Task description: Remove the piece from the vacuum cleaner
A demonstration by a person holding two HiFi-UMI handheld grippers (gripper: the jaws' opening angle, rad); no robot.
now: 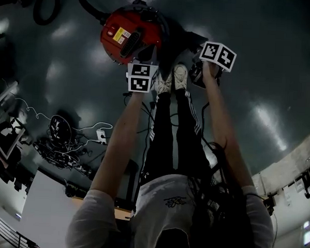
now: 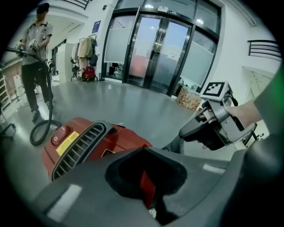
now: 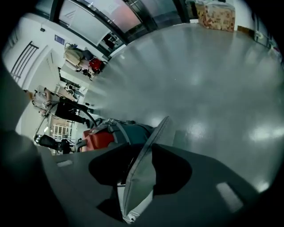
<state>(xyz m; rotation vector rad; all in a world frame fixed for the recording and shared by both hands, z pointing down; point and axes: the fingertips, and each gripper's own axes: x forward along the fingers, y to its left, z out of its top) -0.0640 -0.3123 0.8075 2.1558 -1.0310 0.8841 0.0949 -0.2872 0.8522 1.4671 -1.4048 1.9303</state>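
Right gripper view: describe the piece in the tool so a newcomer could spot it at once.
Start at the red vacuum cleaner on the glossy grey floor, left of centre. In front of it the right tool pinches a thin, flat grey piece, seen edge-on and leaning up to the right. Unlike the bulky red vacuum cleaner behind, it is a pale slim panel.

Vacuum cleaner on the floor, in front of both grippers

The vacuum cleaner (image 1: pixel 129 32) stands on the floor (image 1: pixel 261 74), just beyond the person's shoes (image 1: pixel 171 77). The left gripper (image 1: pixel 141 76) is just beside its near edge. The right gripper (image 1: pixel 212 61) is to its right, with a thin piece (image 3: pixel 144 164) between its jaws. The hose (image 1: pixel 47 9) leads away at the left.
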